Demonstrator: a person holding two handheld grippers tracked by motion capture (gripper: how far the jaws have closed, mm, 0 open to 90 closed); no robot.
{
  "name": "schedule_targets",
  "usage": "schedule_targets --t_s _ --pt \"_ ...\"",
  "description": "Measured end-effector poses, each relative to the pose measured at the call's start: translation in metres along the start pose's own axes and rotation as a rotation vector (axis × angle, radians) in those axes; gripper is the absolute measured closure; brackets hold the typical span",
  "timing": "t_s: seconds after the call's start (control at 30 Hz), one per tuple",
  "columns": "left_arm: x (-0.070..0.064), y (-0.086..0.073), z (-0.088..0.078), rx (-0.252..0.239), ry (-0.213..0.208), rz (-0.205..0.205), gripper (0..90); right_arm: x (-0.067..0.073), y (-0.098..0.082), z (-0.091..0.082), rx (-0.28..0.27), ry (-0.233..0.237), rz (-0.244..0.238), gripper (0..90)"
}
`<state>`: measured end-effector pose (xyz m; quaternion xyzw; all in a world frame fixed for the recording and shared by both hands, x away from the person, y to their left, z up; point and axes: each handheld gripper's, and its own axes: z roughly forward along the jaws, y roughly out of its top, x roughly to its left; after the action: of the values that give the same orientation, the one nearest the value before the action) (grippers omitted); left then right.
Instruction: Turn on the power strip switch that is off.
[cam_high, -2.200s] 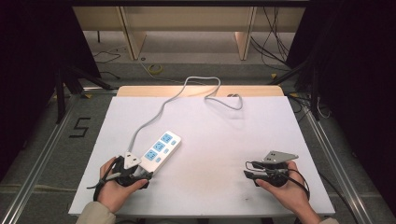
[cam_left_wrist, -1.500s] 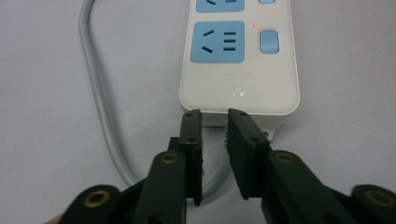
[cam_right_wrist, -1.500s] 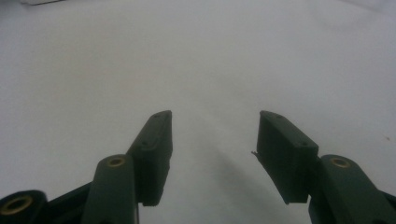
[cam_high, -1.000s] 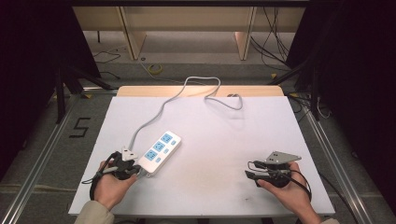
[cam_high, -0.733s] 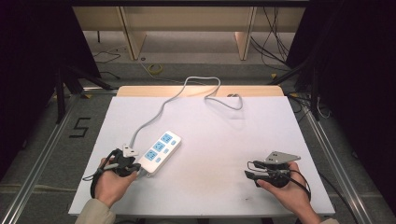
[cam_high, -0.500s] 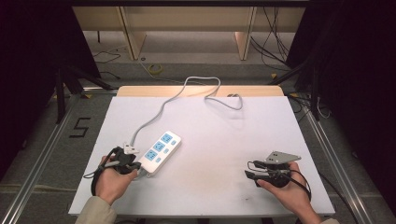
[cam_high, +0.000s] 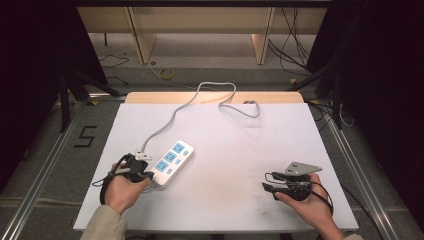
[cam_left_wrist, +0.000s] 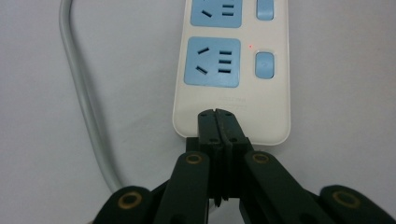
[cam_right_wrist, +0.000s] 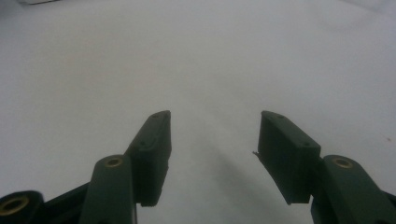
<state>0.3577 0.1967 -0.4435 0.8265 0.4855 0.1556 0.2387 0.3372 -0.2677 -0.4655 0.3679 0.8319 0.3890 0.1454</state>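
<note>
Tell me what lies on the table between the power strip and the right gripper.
Nothing: in the high view the stretch of white table between the power strip and the right gripper is bare.

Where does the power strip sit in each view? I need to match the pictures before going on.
High view: power strip left of centre on the table, by the left gripper.
Left gripper view: top centre, just past the shut jaws.
Right gripper view: not recognisable.
Shared landmark: its grey cord.

One power strip (cam_high: 171, 159), two grippers (cam_high: 134, 169).
</note>
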Motion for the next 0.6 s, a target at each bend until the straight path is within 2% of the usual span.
schedule_targets --t_s 0.3,0.6 --pt "-0.0004 0.0056 -0.0003 0.025 -0.011 -0.014 89.8 0.0003 0.0000 -0.0009 0.001 -0.004 0.006 44.8" --pt "0.0004 0.0109 -0.0005 0.023 -0.022 -0.036 89.8 -0.0007 0.0000 -0.0016 -0.003 -0.006 0.013 44.3"
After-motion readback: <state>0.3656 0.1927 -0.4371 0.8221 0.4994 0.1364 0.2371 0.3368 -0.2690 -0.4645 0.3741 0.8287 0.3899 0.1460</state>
